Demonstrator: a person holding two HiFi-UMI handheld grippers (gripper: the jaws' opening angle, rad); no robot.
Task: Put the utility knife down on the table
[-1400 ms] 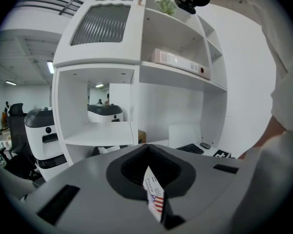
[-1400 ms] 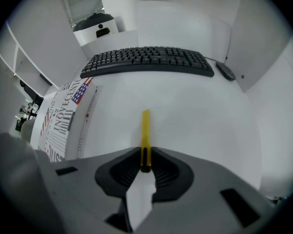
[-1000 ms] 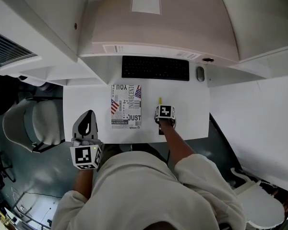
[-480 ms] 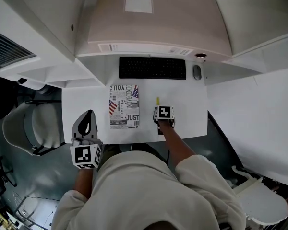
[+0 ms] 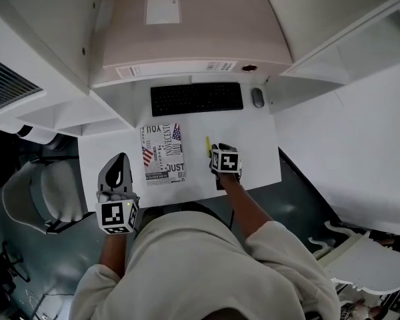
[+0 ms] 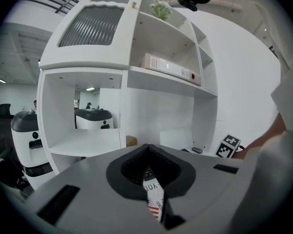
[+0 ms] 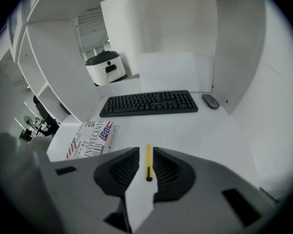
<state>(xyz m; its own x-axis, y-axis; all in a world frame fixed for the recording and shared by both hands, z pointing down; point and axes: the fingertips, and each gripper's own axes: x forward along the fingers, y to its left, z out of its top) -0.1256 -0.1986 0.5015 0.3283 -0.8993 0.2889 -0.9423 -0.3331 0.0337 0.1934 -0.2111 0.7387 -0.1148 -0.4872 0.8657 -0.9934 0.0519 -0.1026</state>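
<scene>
The yellow utility knife (image 5: 208, 146) lies flat on the white table (image 5: 253, 145), right of the magazine. My right gripper (image 5: 216, 153) hangs above its near end and points steeply down. In the right gripper view the knife (image 7: 148, 163) shows between the jaws, on the table below them. Those jaws are closing with nothing touching the pads. My left gripper (image 5: 118, 160) is held off the table's left front corner, jaws together and empty. In the left gripper view the left gripper (image 6: 149, 147) points level toward the desk.
A printed magazine (image 5: 163, 154) lies left of the knife. A black keyboard (image 5: 197, 98) and a mouse (image 5: 257, 97) sit at the back under the shelf unit. A grey chair (image 5: 40, 192) stands to the left of the desk.
My right gripper has lifted off the knife and drawn back toward me; the knife stays on the table. The left gripper has barely shifted.
</scene>
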